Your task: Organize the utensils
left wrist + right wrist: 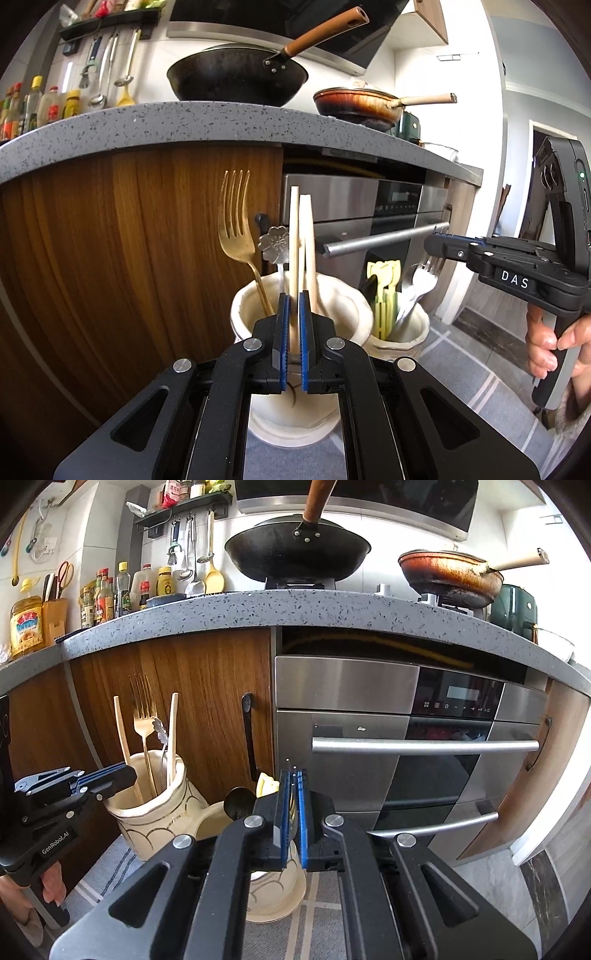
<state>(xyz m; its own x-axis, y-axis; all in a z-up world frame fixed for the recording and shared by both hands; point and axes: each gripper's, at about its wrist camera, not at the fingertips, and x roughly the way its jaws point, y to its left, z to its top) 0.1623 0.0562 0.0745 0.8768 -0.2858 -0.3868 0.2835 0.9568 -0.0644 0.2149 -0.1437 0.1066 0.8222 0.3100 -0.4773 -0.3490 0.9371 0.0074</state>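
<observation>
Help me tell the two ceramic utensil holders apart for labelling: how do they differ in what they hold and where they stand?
The left holder holds a gold fork, wooden chopsticks and a flower-ended spoon; the right holder holds silver forks, yellow-green pieces and a black spoon. The left holder stands before the wooden cabinet, the right holder nearer the steel oven. Both are cream with wavy rims.

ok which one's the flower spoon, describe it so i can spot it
Below the grey countertop, before the wooden cabinet, stands the left cream holder. Among its gold fork and pale chopsticks, only the spoon is silver, with a flower-shaped end.
</observation>
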